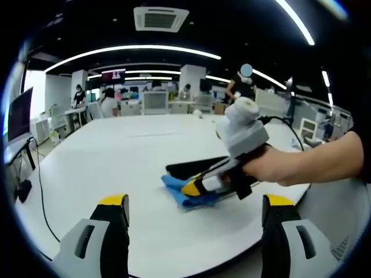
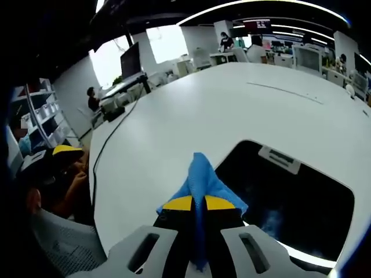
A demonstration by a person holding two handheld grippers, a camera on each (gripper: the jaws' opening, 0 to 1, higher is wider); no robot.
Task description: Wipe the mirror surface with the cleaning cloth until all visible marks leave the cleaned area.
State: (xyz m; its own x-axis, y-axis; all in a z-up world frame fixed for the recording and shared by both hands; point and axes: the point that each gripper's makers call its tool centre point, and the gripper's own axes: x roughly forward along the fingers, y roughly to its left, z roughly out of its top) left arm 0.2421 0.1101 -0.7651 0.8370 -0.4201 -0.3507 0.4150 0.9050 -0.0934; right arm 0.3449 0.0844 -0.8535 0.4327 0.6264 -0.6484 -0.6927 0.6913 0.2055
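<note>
While right gripper [image 2: 199,204] clamps blue cleaning cloth [image 2: 203,180] between closed jaws, cloth sits at edge of dark mirror [image 2: 290,200], flat on white table [image 2: 174,110]. Left gripper [image 1: 194,204] hovers over table, jaws spread wide, holding nothing. Person's hand [image 1: 272,167] grips right gripper.

No text, label or number is readable anywhere.
</note>
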